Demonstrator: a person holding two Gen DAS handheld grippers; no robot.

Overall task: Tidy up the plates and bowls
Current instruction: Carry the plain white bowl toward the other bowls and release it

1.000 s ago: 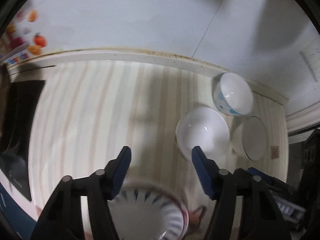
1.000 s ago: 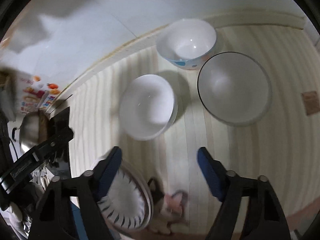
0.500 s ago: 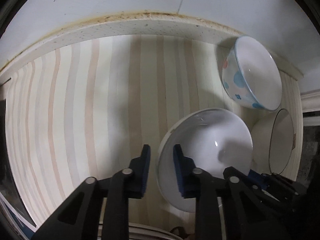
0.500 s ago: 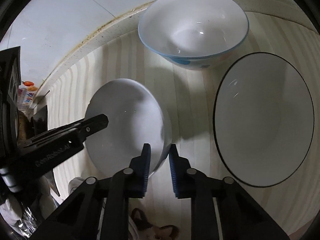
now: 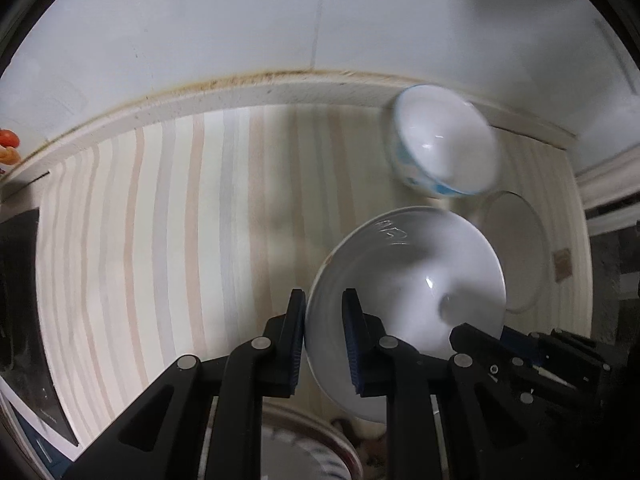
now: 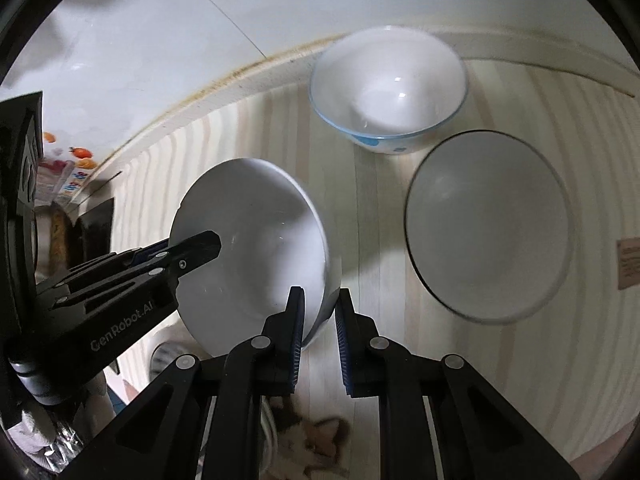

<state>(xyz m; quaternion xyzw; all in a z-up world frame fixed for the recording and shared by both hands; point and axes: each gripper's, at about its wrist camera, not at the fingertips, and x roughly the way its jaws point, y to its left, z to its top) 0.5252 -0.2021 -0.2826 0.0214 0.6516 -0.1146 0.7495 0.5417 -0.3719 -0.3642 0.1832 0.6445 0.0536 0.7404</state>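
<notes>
A plain white bowl (image 5: 416, 280) is held by both grippers and lifted off the striped counter. My left gripper (image 5: 324, 300) is shut on its left rim. My right gripper (image 6: 318, 300) is shut on its right rim; the bowl also shows in the right wrist view (image 6: 256, 248). A white bowl with blue spots (image 6: 388, 92) stands at the back by the wall, also in the left wrist view (image 5: 444, 148). A wide white bowl with a dark rim (image 6: 488, 224) sits to the right. A plate with dark radial stripes (image 5: 304, 448) lies below the left gripper.
The striped counter (image 5: 180, 220) ends at a stained white backsplash. A black appliance (image 5: 24, 300) sits at the left edge. A brown tag (image 6: 628, 258) lies on the counter at the far right. A cat figure (image 6: 316, 440) shows at the front edge.
One second ago both grippers were open above the counter. They closed on opposite rims of the plain white bowl, and it has since risen and tilted.
</notes>
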